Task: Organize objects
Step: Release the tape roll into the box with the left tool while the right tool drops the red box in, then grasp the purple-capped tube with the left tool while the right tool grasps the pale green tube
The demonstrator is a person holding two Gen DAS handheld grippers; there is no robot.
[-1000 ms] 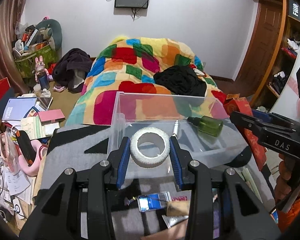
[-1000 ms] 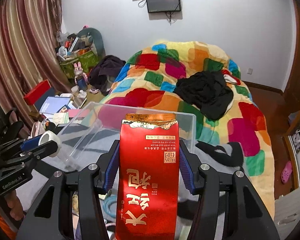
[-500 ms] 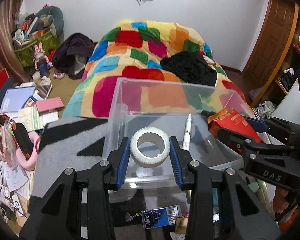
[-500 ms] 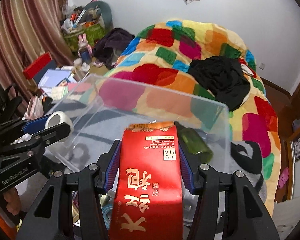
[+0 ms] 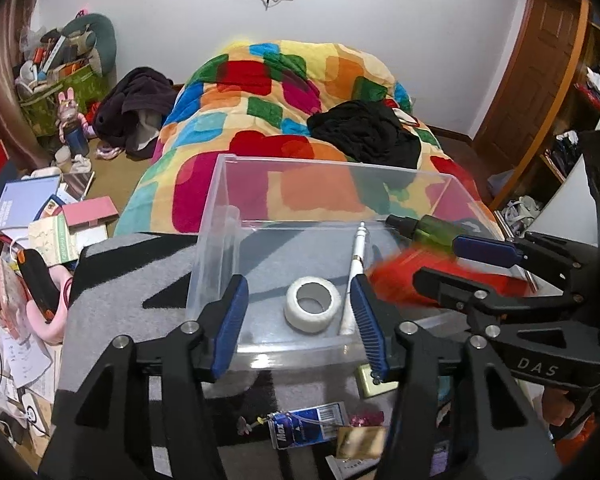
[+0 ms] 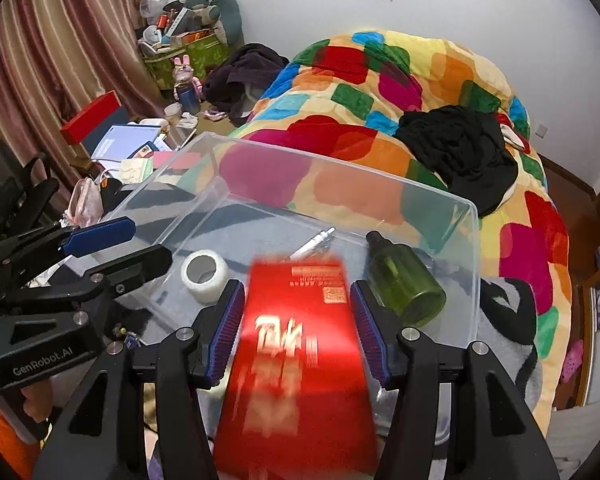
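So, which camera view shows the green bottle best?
The right wrist view: the green bottle lies whole on its side inside the clear box, cap and body unobstructed. In the left wrist view the right gripper covers most of it.

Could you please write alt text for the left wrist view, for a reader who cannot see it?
The left gripper, its jaws opening, has nothing between its pads; a white tape roll lies beyond it in a clear plastic bin, beside a white pen and green bottle. The right gripper enters with a blurred red packet.
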